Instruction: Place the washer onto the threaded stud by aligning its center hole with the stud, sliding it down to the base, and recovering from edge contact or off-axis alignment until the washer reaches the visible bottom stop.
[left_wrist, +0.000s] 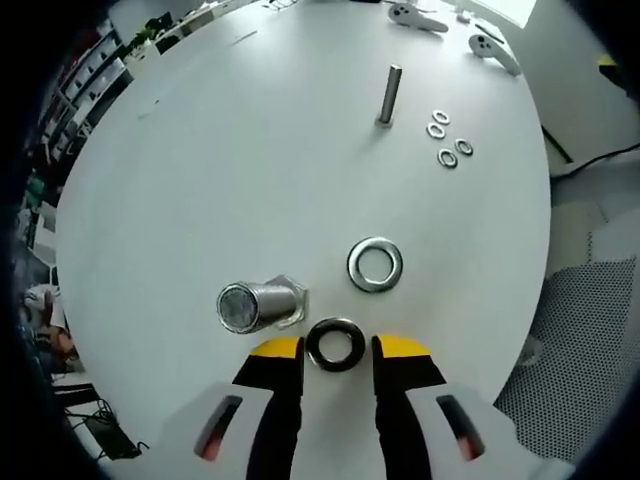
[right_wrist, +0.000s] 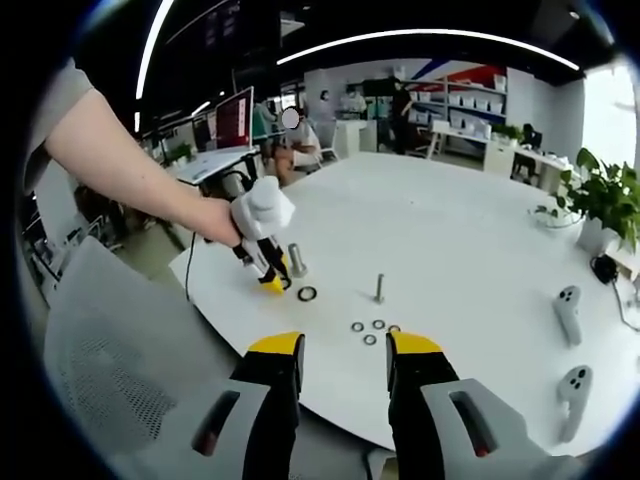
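- The left gripper (left_wrist: 336, 349) hangs low over the white table (left_wrist: 230, 170), jaws spread wide, with a dark washer (left_wrist: 335, 343) lying flat on the table between the yellow tips; I cannot tell whether the tips touch it.
- A larger silver washer (left_wrist: 375, 264) lies flat just beyond the dark one, apart from it.
- The big stud (left_wrist: 258, 305) stands on its hex base just left of the dark washer, its shaft bare.
- A thin bolt (left_wrist: 388, 96) stands upright farther off, with four small washers (left_wrist: 449, 139) in a cluster beside it.
- Two white controllers (left_wrist: 450, 25) lie at the far edge of the table.
- The right gripper (right_wrist: 343, 345) is held off the near table edge, well back from the parts, jaws open and empty.
- In the right gripper view, a hand (right_wrist: 222, 220) holds the left gripper tip-down beside the big stud.
- A potted plant (right_wrist: 608, 200) stands on the table at the right.
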